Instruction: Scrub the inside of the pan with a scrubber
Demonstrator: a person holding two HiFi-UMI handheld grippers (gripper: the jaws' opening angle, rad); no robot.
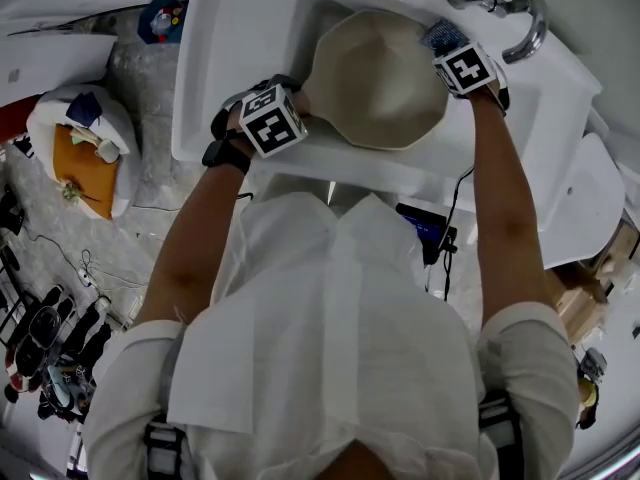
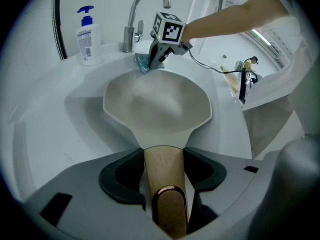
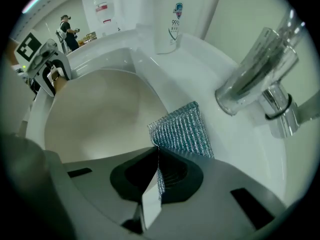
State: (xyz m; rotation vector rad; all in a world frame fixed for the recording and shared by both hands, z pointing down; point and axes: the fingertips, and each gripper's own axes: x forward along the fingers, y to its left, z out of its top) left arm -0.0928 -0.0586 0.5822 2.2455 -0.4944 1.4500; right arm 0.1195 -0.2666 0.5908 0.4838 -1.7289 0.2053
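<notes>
Pan point(image 2: 156, 104), matte cream, angular rim point(image 2: 208, 115), wooden handle point(image 2: 162, 170), ribbed teal scrubber point(image 3: 182, 129)

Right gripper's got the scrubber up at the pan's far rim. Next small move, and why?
Probably slide the right gripper down into the pan so the scrubber meets its inner wall: the scrubber sits at the rim near the faucet, and the left gripper clamps the handle.

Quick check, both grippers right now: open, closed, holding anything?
Left gripper: closed on the wooden pan handle.
Right gripper: closed on the scrubber.
</notes>
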